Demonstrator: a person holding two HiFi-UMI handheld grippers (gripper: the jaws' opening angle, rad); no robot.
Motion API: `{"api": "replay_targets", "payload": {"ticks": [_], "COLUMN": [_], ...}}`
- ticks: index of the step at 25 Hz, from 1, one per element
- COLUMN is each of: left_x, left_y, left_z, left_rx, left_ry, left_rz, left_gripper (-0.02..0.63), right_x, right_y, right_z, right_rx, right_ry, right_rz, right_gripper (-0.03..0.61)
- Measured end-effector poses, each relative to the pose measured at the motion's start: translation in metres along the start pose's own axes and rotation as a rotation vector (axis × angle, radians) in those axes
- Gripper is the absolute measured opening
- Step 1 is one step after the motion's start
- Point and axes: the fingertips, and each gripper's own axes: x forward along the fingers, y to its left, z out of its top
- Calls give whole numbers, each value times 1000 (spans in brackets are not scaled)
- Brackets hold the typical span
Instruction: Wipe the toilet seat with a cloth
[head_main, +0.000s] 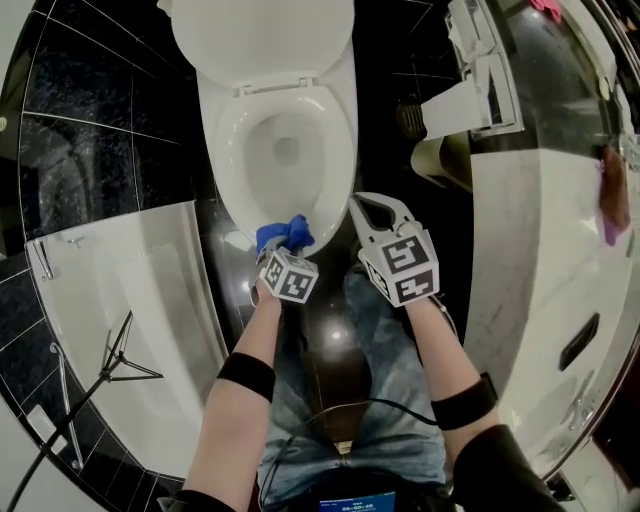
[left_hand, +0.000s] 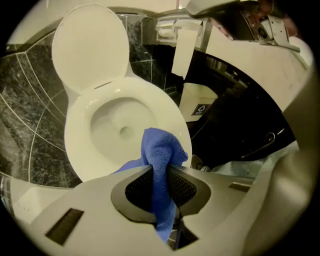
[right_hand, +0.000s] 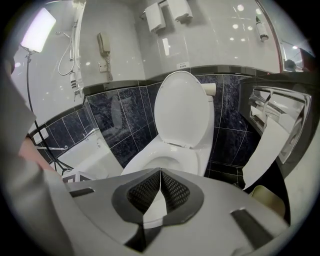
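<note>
Two grippers work at the front of the toilet (head_main: 340, 120). The lid (head_main: 262, 35) is raised.

1. Left gripper (head_main: 283, 243): I read the jaws as pinching the blue cloth (head_main: 285, 233). In the left gripper view the cloth (left_hand: 159, 150) is clamped between the pads (left_hand: 182, 185). A bunch stands out past the tips and a tail hangs back behind them.
2. Cloth position: at the near front rim of the seat (head_main: 228, 150). I cannot confirm that it touches the seat.
3. Right gripper (head_main: 378, 210): the jaws are pressed together with nothing between them. It is held just right of the toilet front, apart from the seat, above the person's jeans (head_main: 380, 340).
</note>
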Motion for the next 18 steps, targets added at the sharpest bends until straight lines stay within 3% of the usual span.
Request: {"api": "replay_targets", "payload": {"ticks": [4, 6, 11, 18], "left_x": [-32, -58, -148, -331], "left_y": [4, 10, 31, 50], "left_z": [23, 31, 54, 80], "left_rx": [-132, -156, -142, -108], "left_ry": [-103, -156, -288, -484], "left_rz": [-20, -8, 27, 84], "left_gripper": [67, 67, 67, 69], "right_x": [-6, -12, -36, -113], "right_y": [0, 4, 28, 83], "right_z": [4, 10, 45, 105], "right_rx": [-6, -9, -8, -12], "right_ry": [6, 9, -14, -68], "right_rz": [-2, -3, -2, 0], "right_gripper": [15, 14, 15, 14]}}
